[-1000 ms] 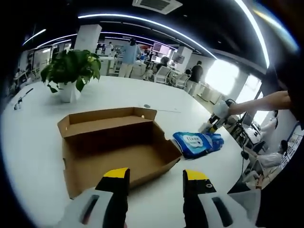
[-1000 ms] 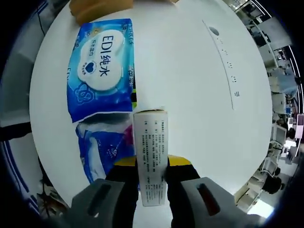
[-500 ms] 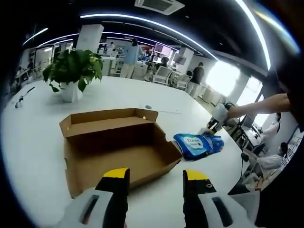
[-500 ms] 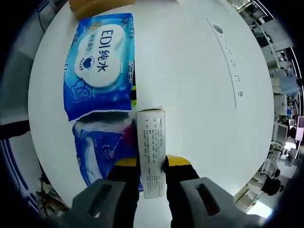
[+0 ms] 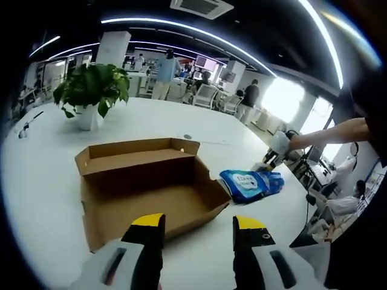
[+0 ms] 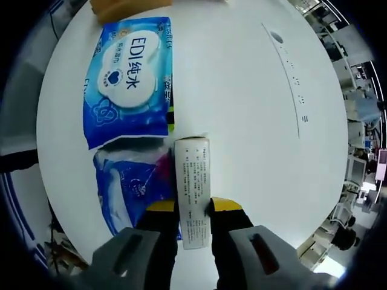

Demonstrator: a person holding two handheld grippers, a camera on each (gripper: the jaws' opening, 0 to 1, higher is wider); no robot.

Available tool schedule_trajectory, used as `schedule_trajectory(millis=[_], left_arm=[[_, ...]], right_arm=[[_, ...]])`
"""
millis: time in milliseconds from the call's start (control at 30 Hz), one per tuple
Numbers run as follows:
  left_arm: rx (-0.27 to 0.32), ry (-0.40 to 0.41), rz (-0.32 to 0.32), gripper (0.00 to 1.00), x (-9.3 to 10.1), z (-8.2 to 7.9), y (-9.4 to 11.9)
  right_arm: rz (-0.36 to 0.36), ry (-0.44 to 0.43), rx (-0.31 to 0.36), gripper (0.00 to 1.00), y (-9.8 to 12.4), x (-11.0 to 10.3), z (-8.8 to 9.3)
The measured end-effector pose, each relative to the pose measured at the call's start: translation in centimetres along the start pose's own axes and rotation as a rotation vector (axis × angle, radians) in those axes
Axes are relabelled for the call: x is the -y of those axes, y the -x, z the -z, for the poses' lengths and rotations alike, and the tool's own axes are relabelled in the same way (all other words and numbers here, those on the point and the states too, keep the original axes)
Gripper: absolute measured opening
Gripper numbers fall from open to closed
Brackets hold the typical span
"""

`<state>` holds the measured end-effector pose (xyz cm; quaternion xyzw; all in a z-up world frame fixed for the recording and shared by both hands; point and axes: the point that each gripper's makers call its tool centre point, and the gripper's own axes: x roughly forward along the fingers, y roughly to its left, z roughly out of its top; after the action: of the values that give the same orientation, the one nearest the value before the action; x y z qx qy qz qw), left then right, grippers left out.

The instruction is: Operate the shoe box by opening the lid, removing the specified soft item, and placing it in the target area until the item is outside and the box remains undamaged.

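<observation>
Gripping white carton, right claw angled tableward.

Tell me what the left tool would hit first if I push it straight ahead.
Most likely the near wall of the open cardboard box, which lies straight ahead of the open left tool on the white table. Depth is hard to judge here.

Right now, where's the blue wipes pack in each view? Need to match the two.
Left gripper view: the blue wipes pack lies on the white table, right of centre, just right of the open cardboard box.
Right gripper view: the pack sits upper left, label up, ahead of the right gripper, which clamps a white printed box.
Shared landmark: the cardboard box, its corner at the top edge.
</observation>
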<state>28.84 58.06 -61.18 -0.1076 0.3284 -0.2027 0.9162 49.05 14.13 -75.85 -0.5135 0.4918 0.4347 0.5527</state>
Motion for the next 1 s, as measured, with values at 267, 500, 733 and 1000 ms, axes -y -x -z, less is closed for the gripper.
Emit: schedule_trajectory(millis=[267, 500, 733, 1000], left_arm=[[0.005, 0.001, -0.005, 0.45, -0.5, 0.2, 0.8], [0.013, -0.007, 0.003, 0.45, -0.5, -0.3, 1.4], [0.043, -0.002, 0.026, 0.45, 0.0, -0.9, 1.5], [0.046, -0.011, 0.052, 0.45, 0.8, -0.5, 1.7]], right_arm=[[0.03, 0.021, -0.022, 0.19, 0.4, 0.3, 0.3], [0.039, -0.07, 0.006, 0.21, 2.1, 0.3, 1.0], [0.058, -0.106, 0.017, 0.24, 4.0, -0.6, 2.1], [0.075, -0.187, 0.039, 0.25, 6.6, -2.7, 2.9]])
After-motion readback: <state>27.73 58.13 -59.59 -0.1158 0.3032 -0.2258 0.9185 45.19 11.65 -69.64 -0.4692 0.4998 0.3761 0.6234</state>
